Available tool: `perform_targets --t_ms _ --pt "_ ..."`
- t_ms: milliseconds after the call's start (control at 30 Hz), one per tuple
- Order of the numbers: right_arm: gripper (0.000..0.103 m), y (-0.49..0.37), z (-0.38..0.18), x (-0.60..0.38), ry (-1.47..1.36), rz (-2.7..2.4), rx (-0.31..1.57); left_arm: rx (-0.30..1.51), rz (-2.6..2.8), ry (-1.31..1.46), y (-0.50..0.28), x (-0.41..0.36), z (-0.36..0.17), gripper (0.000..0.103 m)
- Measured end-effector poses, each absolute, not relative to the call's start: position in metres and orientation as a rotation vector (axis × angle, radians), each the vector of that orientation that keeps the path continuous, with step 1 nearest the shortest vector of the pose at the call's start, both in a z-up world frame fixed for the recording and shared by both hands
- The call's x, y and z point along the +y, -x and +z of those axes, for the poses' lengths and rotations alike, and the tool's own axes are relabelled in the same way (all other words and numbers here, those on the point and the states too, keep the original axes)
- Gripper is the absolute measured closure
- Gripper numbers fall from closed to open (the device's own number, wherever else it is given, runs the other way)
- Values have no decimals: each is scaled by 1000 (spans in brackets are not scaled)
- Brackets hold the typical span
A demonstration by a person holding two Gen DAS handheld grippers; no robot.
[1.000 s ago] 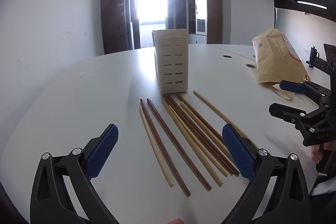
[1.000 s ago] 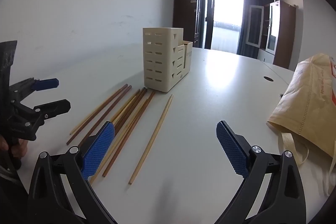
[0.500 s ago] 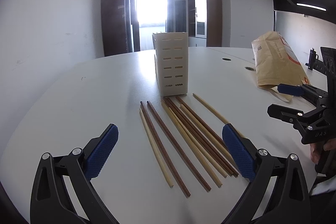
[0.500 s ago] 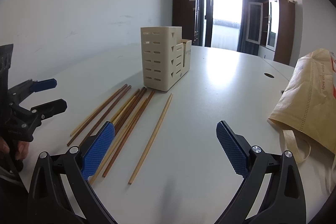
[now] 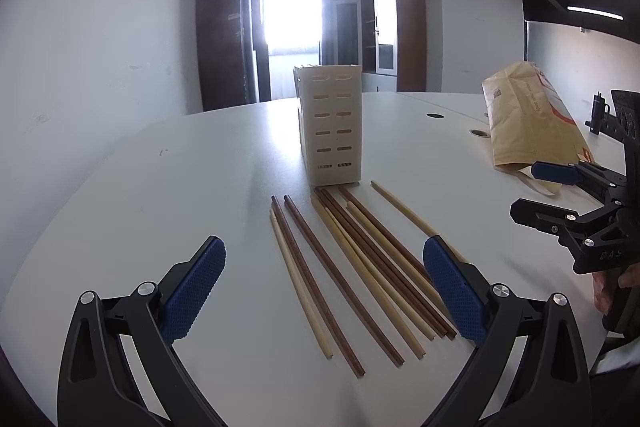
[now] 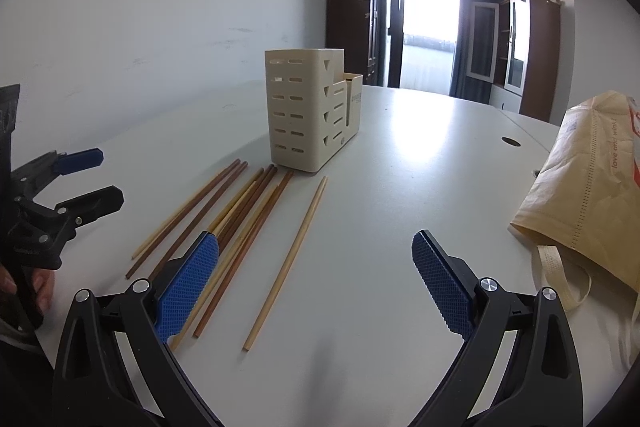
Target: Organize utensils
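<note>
Both hand-held grippers, left [image 5: 324,287] and right [image 6: 316,283], gape wide and empty over the bench [image 5: 160,187]. Chopsticks [image 5: 352,267] lie loose just near the caddy [image 5: 332,135]; nothing is loaded yet, so the next move is probably pinching one stick.

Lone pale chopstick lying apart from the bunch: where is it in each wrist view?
Left wrist: the lone pale chopstick lies right of centre, right of the chopstick bunch, its near end hidden behind a blue pad.
Right wrist: the same stick lies centre-left, right of the bunch.
Shared landmark: the cream utensil holder; the stick's far end points to it.
</note>
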State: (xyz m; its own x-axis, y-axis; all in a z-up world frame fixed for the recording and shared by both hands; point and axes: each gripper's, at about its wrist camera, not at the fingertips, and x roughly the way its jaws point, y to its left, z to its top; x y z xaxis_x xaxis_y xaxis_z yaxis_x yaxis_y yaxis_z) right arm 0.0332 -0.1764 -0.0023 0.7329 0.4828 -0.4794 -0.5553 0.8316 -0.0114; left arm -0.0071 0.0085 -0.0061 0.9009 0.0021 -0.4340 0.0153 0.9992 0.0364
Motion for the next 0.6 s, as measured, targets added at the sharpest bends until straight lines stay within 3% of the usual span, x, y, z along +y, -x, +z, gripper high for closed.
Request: perform_targets --t_ms 600 --pt "5 -34 -3 -176 160 570 489 463 0 -44 5 6 -8 6"
